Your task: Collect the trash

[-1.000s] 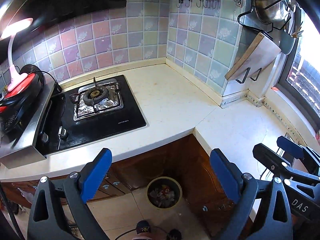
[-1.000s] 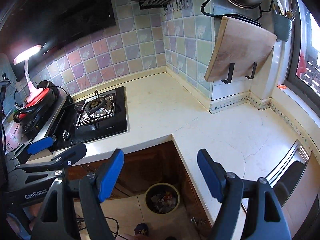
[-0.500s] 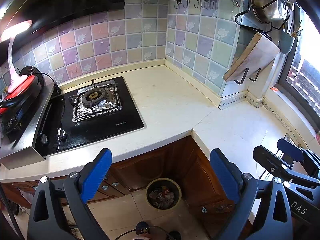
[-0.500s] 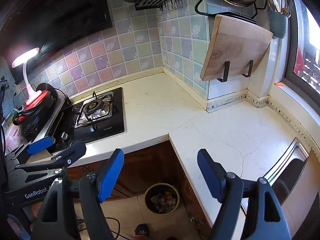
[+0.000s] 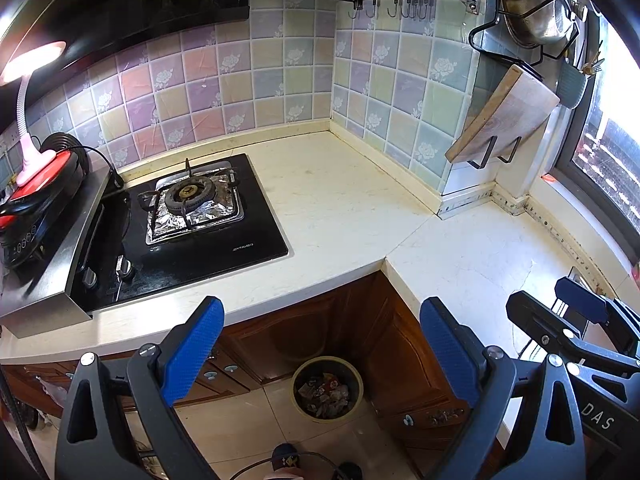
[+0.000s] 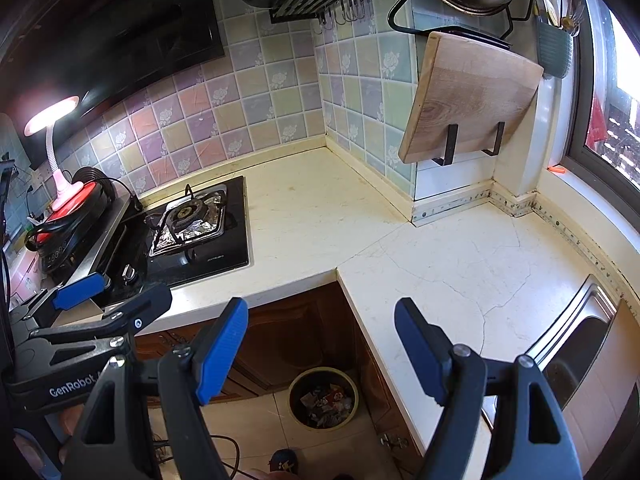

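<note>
As both hand-held grippers, left (image 5: 320, 344) and right (image 6: 320, 344), gape wide and empty, scan the bare cream stone tabletop (image 5: 344, 208) above the round trash-filled bin (image 5: 327, 389) before descending.

Trash bin (image 5: 327, 390) on tiled floor (image 5: 256, 424)

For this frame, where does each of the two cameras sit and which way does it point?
Left wrist: on the left gripper, above the counter's inner corner, tilted down toward the gas stove; its open blue fingers and the right gripper at the right edge show.
Right wrist: on the right gripper, further right, facing the same corner with the cutting board and sink; its open fingers and the left gripper at the left edge show.
Shared: stove, tiled wall, counter, trash bin on the floor.
</note>
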A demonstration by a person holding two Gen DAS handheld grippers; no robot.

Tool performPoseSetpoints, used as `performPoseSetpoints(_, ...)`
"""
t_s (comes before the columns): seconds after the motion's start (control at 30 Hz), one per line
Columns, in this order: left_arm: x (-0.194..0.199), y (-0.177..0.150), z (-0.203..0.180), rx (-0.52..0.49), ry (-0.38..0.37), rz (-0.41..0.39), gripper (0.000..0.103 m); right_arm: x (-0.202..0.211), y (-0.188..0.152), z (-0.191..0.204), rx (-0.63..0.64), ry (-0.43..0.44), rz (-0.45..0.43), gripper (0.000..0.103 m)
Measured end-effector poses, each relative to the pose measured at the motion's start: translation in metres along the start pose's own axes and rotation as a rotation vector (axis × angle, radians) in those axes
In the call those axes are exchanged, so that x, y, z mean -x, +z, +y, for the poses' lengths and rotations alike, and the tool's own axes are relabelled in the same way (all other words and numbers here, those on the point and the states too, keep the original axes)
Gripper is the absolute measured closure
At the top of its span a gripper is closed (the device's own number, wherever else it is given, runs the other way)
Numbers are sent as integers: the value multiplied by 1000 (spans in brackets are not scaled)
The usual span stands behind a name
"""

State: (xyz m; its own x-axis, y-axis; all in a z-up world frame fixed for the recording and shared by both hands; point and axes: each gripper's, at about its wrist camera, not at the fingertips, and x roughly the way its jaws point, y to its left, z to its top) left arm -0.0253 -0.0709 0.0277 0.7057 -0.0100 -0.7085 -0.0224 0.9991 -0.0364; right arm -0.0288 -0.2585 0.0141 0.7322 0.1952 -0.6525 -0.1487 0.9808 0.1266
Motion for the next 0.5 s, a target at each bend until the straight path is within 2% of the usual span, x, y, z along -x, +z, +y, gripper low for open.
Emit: performPoseSetpoints(0.5,0,-6,-3,10,2,11,6,2,-4,-5,-1,-2,3,27)
